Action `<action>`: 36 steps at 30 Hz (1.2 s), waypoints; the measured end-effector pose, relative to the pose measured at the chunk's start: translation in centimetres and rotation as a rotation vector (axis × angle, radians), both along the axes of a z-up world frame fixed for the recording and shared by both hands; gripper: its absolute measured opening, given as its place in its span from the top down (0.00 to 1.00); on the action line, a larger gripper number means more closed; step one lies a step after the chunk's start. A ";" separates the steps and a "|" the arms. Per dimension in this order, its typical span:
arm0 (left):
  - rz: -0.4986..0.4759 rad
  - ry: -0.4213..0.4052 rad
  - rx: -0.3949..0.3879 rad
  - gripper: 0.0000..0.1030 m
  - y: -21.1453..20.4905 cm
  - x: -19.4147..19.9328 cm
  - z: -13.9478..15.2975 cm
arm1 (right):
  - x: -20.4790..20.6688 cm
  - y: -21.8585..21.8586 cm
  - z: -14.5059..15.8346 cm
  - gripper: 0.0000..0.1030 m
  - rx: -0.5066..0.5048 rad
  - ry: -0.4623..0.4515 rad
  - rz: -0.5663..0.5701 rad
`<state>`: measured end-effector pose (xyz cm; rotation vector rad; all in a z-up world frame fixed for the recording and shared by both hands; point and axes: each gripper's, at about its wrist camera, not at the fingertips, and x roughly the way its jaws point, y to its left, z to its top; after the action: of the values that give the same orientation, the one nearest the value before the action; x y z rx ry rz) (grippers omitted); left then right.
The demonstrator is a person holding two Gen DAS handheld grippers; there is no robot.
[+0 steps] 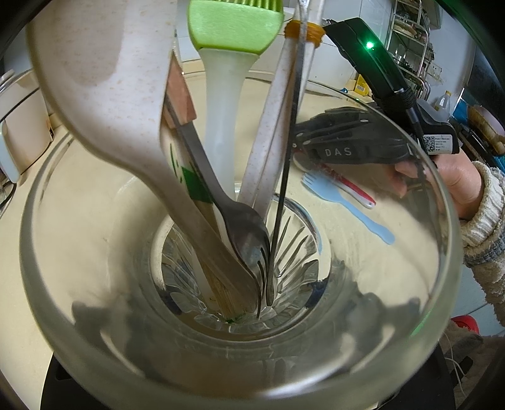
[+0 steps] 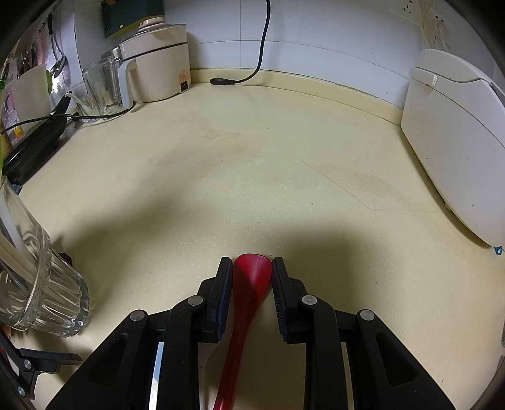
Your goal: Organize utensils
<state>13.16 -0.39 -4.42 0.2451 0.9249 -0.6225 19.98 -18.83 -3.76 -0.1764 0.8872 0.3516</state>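
Between the right gripper's (image 2: 251, 268) pads lies a red spoon (image 2: 249, 284), bowl forward, clamped on both edges above the bench (image 2: 252, 164). Left gripper, fingers unseen, carries a glass jar (image 1: 410, 284) of utensils; grip state undeterminable. Beyond, a blue fork (image 1: 347, 208) lies on the bench.

A clear ribbed glass tumbler (image 1: 394, 284) is seen from above, filled with a green silicone brush (image 1: 235, 26), a steel fork (image 1: 246, 233) and what may be a speckled cream rice paddle (image 1: 94, 79). Beyond it, a pale blue plastic fork (image 1: 347, 205) is laid on the counter.

Utensil-filled glass (image 1: 94, 284); red spoon (image 2: 252, 274) on counter
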 end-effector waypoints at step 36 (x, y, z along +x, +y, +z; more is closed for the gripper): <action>0.000 0.005 -0.010 0.16 0.3 0.2 0.1 | 0.0 0.0 0.0 0.75 0.000 0.000 0.000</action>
<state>13.34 -0.13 -4.31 0.2346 0.9266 -0.6283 19.95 -18.82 -3.77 -0.1760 0.8874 0.3518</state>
